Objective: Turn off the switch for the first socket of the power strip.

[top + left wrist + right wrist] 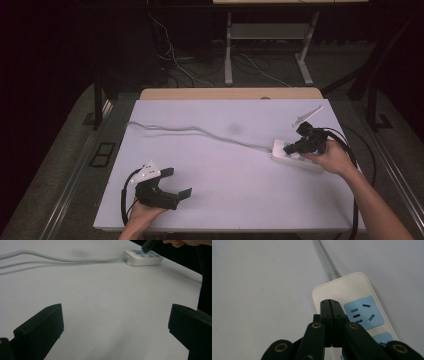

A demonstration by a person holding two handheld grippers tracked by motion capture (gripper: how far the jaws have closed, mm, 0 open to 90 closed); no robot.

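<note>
A white power strip [296, 158] with blue socket faces lies at the right of the white table [225, 200]. Its grey cable [190, 129] runs off to the far left. My right gripper [289, 148] is shut, its jaws pressed together with nothing between them. Its tip [330, 301] hangs over the cable end of the strip [342, 287], beside the first blue socket; whether it touches I cannot tell. My left gripper [179, 182] rests open near the front left edge. Between its wide jaws [115, 322] lies bare table, with the strip [142, 258] and cable [62, 259] far off.
A wooden strip [230, 93] borders the table's far edge. Beyond it stand a metal desk frame [228, 55] and loose wires [175, 60] on the dark floor. A floor socket plate [102, 154] lies left of the table.
</note>
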